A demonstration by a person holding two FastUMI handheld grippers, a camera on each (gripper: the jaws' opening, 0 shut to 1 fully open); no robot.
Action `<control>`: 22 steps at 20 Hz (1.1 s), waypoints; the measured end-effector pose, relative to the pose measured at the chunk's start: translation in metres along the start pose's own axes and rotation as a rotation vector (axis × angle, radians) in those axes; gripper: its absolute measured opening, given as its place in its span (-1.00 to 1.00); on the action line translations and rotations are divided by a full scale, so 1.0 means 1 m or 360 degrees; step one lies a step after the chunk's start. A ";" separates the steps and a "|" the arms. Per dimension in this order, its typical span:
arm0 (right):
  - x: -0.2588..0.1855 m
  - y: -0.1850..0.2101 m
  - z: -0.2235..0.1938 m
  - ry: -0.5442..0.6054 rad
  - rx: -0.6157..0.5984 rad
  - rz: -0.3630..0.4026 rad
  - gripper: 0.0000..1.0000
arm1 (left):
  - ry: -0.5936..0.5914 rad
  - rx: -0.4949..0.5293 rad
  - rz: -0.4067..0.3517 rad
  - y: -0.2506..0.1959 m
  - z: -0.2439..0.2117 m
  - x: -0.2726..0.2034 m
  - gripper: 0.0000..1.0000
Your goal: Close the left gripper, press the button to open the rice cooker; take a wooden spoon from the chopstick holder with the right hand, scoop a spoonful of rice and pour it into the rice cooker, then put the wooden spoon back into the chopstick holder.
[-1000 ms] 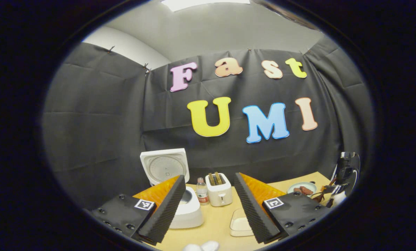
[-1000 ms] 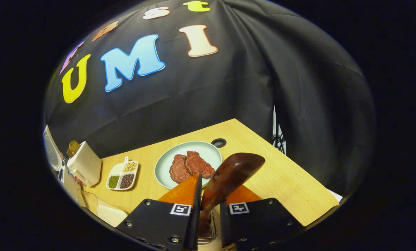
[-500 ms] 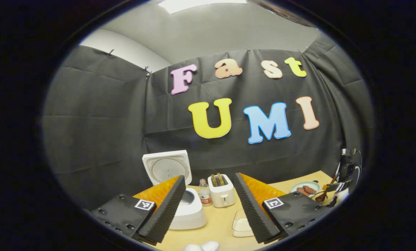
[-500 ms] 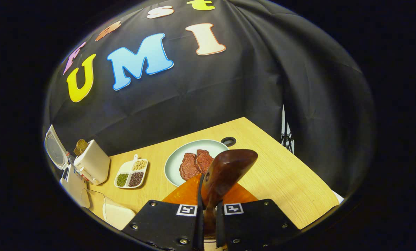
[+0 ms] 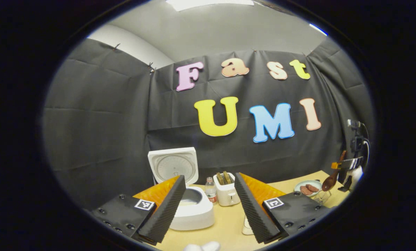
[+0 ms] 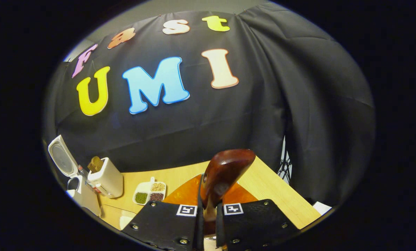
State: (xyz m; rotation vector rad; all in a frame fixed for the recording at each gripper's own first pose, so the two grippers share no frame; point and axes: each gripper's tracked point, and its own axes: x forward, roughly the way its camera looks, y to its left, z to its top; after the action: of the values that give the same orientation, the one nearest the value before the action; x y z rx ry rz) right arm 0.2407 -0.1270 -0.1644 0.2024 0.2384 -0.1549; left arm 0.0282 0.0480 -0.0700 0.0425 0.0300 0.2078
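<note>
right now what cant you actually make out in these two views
- Inside of the rice cooker: left gripper view, the left gripper finger covers part of the pot.
- Rice container: left gripper view, mostly behind the other finger; contents unseen.
- Wooden spoon handle: right gripper view, buried between the right gripper fingers.
- Chopstick holder: left gripper view, tiny at the edge.
- Divided dish: right gripper view, grains too small to name.

Recording booth: cloth wall (image 5: 99, 115), kitchenware-laden table (image 6: 264, 188).
</note>
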 end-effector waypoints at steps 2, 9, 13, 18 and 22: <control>-0.017 0.028 0.023 -0.0052 -0.0037 0.0037 -0.73 | -0.0010 -0.0007 0.0007 0.017 0.000 0.001 0.97; -0.058 0.143 0.032 -0.0098 -0.0098 0.0233 -0.73 | -0.0019 0.0019 -0.0006 0.066 -0.014 -0.001 1.00; -0.063 0.193 -0.009 -0.0001 -0.0147 0.0330 -0.73 | -0.0009 0.0011 -0.0013 0.082 -0.021 0.000 1.00; -0.053 0.232 -0.066 0.0083 -0.0275 0.0382 -0.73 | -0.0004 0.0022 -0.0002 0.094 -0.024 0.003 1.00; -0.037 0.246 -0.112 0.0086 -0.0548 0.0362 -0.73 | 0.0007 0.0079 0.0021 0.104 -0.033 0.004 0.96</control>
State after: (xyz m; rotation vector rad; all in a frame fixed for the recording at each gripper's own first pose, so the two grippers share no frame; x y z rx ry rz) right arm 0.2235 0.1400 -0.2179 -0.1090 0.2896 0.1182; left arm 0.0097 0.1519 -0.0979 0.0916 0.0394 0.2203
